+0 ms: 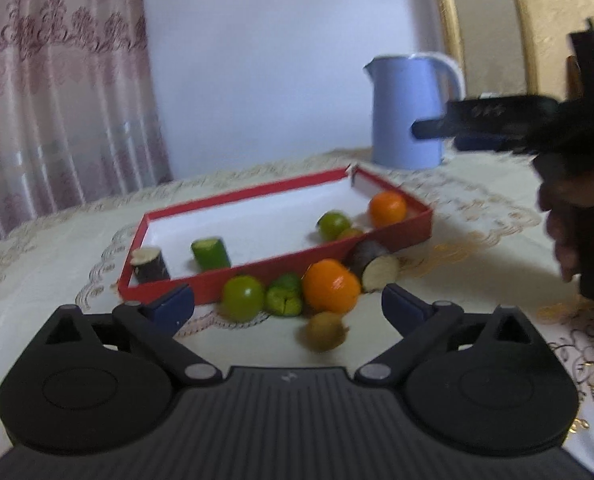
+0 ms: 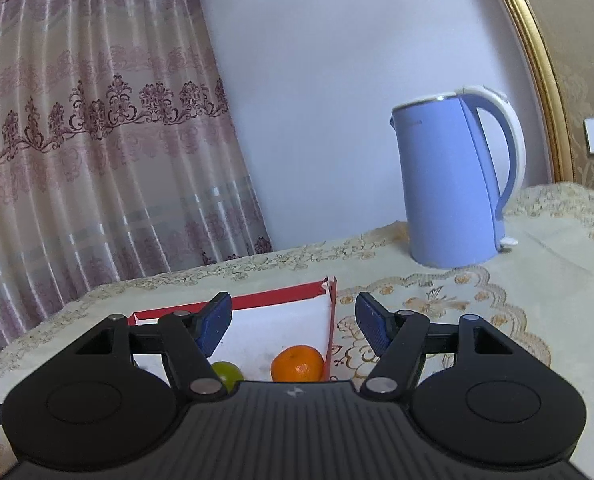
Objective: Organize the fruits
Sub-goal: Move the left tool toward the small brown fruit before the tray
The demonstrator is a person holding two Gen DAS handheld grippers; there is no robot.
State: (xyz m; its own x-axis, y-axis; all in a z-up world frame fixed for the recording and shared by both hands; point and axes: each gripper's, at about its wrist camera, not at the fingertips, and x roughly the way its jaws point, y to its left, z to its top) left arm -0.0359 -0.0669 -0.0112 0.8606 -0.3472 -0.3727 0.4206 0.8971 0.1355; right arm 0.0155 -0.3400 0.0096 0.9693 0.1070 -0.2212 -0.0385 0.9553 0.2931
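A: Left wrist view: the left gripper (image 1: 288, 300) hangs low over the cream tablecloth (image 1: 457, 216), jaws spread wide and holding nothing. Ahead of it sits the red tray (image 1: 393, 240), shallow, white inside.

B: What's in it?

A: A dark stub with a pale cut end (image 1: 151, 265) at the near left corner, a green cut piece (image 1: 211, 253) beside it, a green round fruit (image 1: 333, 224) and an orange (image 1: 387, 208) toward the right end.

B: And outside?

A: A cluster against the tray's near wall: a green round fruit on the cloth (image 1: 243, 297), a split green piece (image 1: 284, 300), a bright glossy orange in front (image 1: 331, 285), a purple-skinned chunk with a pale face (image 1: 375, 265), and a blurred brown kiwi (image 1: 324, 330) nearest the fingers.

B: The other tool?

A: The right gripper (image 2: 293, 324) hovers over the tray's right corner, jaws apart, empty, the boxed orange just below it. A blue kettle (image 2: 453, 184) stands behind.
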